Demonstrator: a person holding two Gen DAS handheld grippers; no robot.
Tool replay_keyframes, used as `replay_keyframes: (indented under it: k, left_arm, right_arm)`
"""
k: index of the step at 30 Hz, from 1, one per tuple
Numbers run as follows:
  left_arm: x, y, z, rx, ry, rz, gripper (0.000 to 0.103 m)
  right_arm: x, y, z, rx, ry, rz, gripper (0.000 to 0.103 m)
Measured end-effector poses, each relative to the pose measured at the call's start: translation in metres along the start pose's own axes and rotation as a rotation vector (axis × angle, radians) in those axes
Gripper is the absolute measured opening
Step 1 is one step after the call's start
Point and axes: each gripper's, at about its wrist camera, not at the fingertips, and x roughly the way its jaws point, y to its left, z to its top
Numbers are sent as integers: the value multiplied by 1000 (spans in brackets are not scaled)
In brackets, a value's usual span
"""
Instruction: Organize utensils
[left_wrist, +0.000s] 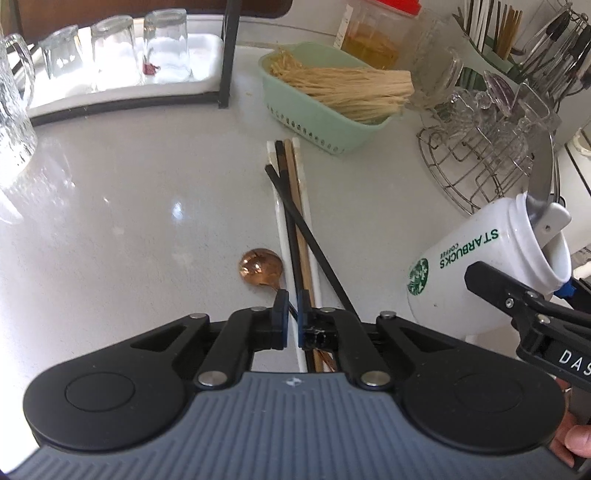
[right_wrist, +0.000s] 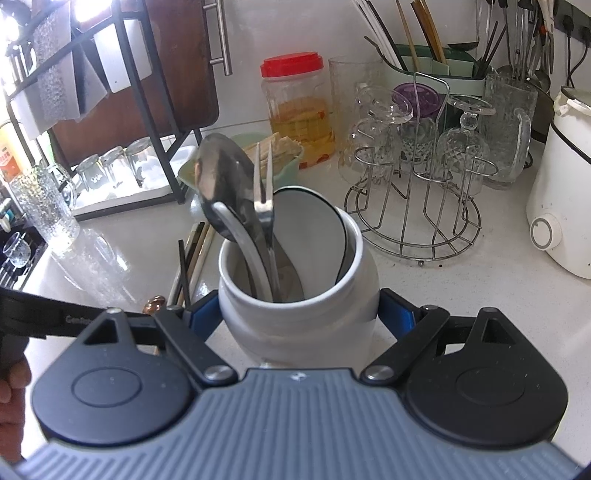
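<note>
A white countertop (left_wrist: 129, 184) is seen beneath everything. On it, a white mug (right_wrist: 299, 295) is clamped between the pads of the right gripper (right_wrist: 299, 314), tilted, with a large spoon (right_wrist: 221, 184) and a fork (right_wrist: 263, 192) standing inside. Beside the mug, a bundle of chopsticks (left_wrist: 295, 206) is laid. The left gripper (left_wrist: 291, 306) is closed on one black chopstick (left_wrist: 314, 251), just beside a copper spoon (left_wrist: 260, 267).
</note>
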Motion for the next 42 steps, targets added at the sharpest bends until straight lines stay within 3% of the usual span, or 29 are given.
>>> replay_keyframes:
  k: [2, 5, 10, 16, 25, 29, 34, 42]
  left_arm:
    - [6, -1, -2, 13, 23, 3, 3]
    - [7, 0, -3, 6, 21, 14, 11]
    - [3, 4, -2, -34, -21, 59, 22]
    - [10, 4, 3, -60, -13, 87, 23]
    - [20, 1, 22, -188, 74, 127, 23]
    - [23, -3, 26, -174, 77, 158, 21]
    - [25, -7, 30, -141, 80, 159, 8]
    - [14, -1, 26, -144, 59, 137, 4]
  right_arm:
    - [0, 0, 0, -1, 1, 0, 91]
    - [0, 0, 0, -4, 4, 0, 91]
    - [0, 0, 0, -3, 3, 1, 91]
    - [0, 0, 0, -4, 4, 2, 91]
    - [1, 1, 2, -11, 15, 4, 91]
    - [2, 1, 3, -12, 19, 4, 91]
    - [1, 0, 3, -14, 21, 9, 91]
    - [2, 1, 4, -31, 35, 16, 91]
